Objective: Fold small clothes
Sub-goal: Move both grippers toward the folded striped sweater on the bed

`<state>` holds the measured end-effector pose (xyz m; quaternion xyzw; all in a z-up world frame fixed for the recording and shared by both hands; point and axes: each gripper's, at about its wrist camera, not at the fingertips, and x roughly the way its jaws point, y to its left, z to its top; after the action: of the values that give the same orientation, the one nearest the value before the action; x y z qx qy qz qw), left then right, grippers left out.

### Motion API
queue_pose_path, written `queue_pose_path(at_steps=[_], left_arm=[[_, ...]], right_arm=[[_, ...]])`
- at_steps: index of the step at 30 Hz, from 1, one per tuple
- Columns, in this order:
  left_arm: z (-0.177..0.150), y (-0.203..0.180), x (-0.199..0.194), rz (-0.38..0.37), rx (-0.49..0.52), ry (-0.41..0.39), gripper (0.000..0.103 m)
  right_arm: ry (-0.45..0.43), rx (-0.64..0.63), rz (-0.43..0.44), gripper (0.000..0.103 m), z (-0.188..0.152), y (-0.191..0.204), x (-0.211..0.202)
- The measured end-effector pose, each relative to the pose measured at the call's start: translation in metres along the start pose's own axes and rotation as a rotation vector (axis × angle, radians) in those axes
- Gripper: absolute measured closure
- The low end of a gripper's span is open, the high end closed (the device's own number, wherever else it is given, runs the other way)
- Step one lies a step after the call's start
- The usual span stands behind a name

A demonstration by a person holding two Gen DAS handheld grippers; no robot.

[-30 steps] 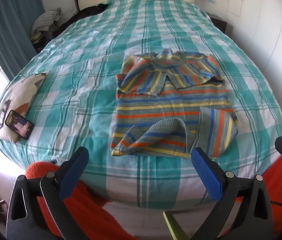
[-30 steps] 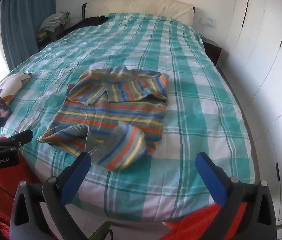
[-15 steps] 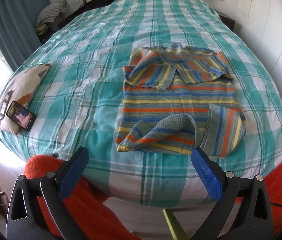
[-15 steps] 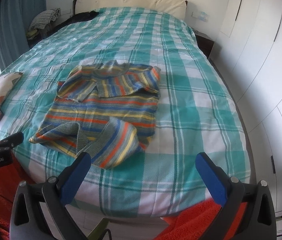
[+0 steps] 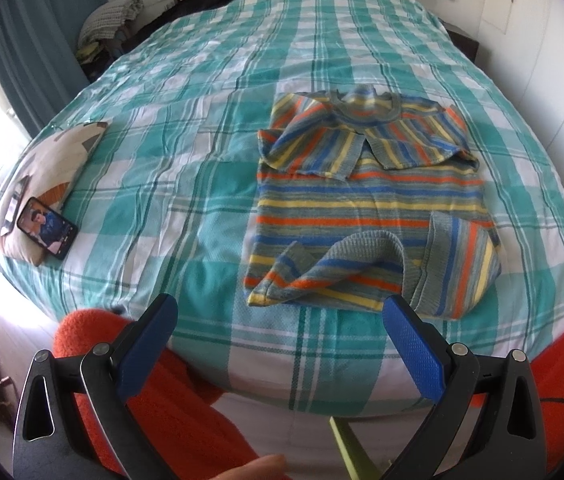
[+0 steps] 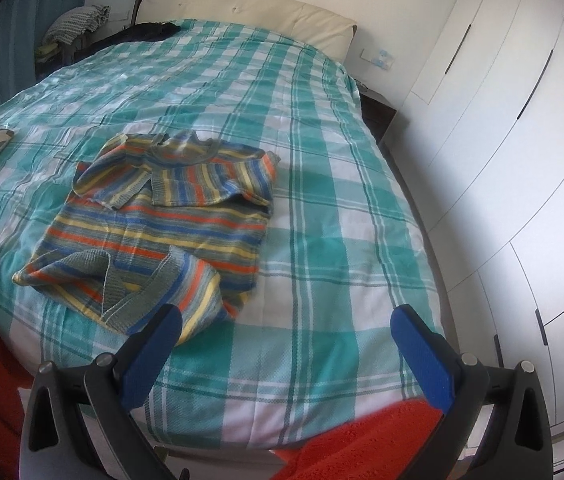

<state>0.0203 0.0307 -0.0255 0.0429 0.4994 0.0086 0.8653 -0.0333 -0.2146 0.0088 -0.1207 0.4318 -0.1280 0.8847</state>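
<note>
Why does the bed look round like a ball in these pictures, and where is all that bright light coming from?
Left wrist view: the fisheye lens bows the bed into a dome and darkens the corners; daylight glares white at the far left edge, by the curtain. Right wrist view: same bulge, the wardrobe doors curve; the striped sweater is sharp, the open right gripper slightly soft.

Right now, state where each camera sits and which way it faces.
Left wrist: on the open left gripper off the bed's foot, facing the headboard, square on the striped sweater; a fingertip and red sleeves show.
Right wrist: on the open right gripper, further right, facing the headboard and wardrobe; the left gripper's edge shows at left.
Shared: sweater, plaid bedspread, cushion.
</note>
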Motion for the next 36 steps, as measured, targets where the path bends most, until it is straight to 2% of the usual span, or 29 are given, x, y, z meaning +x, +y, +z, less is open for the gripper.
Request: queue_pose_path(at_steps=[5,10,13,18,21,26,28,30,34,36], left_arm=[[0.001,-0.001,-0.004,0.039,0.013,-0.024,0.000],[0.004,0.002,-0.007,0.008,-0.007,-0.033,0.000],[0.005,0.001,-0.010,0.029,-0.009,-0.058,0.000],[0.004,-0.005,-0.011,0.067,0.045,-0.078,0.000],[0.003,-0.008,-0.012,0.062,0.064,-0.081,0.000],[0.002,-0.011,-0.008,0.048,0.093,-0.053,0.000],[0.004,-0.006,0.001,0.017,0.080,0.009,0.000],[0.004,0.002,0.007,0.000,0.048,0.032,0.000],[0.002,0.014,0.012,0.040,0.017,0.021,0.000],[0.003,0.017,0.015,0.059,0.017,0.018,0.000]], right_arm=[[0.005,-0.010,-0.017,0.000,0.001,0.002,0.001],[0.006,-0.012,-0.021,0.000,0.001,0.001,0.001],[0.008,-0.012,-0.021,0.000,0.001,0.001,0.001],[0.013,-0.012,-0.023,0.000,0.001,-0.002,0.004],[0.012,-0.012,-0.024,0.000,0.001,-0.001,0.003],[0.011,-0.005,-0.009,0.000,0.001,-0.003,0.004],[0.003,0.014,0.007,0.000,0.000,-0.009,0.005],[-0.009,0.036,0.015,0.000,0.001,-0.015,0.004],[-0.031,0.064,0.036,0.000,0.004,-0.022,0.002],[-0.078,0.106,0.087,0.000,0.005,-0.027,-0.004]])
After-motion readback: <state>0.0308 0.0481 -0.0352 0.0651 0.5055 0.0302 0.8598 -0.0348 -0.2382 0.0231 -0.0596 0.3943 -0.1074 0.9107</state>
